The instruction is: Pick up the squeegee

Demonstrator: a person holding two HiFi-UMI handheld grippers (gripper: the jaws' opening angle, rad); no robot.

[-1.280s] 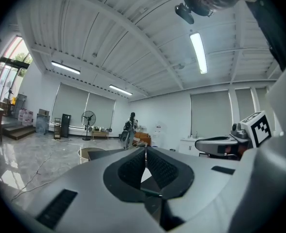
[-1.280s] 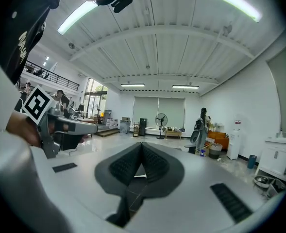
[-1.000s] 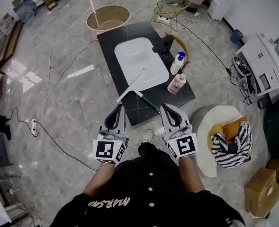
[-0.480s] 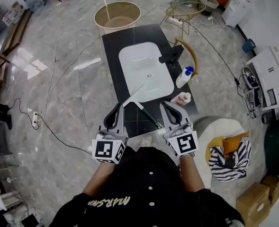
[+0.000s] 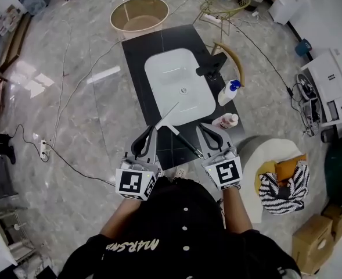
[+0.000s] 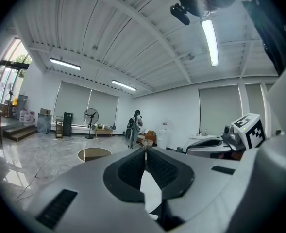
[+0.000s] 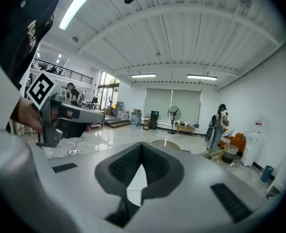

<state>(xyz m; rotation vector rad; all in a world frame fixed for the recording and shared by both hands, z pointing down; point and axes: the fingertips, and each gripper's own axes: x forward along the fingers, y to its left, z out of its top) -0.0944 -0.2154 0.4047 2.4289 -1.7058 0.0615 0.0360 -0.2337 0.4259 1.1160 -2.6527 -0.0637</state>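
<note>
- Black slab with white sink up at 12 o'clock.
- Squeegee lying at sink's 6 o'clock, untouched.
- Left gripper, right gripper pinched closed, empty.

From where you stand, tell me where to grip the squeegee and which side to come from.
Grip the squeegee by its dark handle, not the white blade. The handle is a slim straight bar lying flat on the black countertop, its free end nearest the right tool. Come from the near right, jaws across the bar; that tool is shut, so open it first.
</note>
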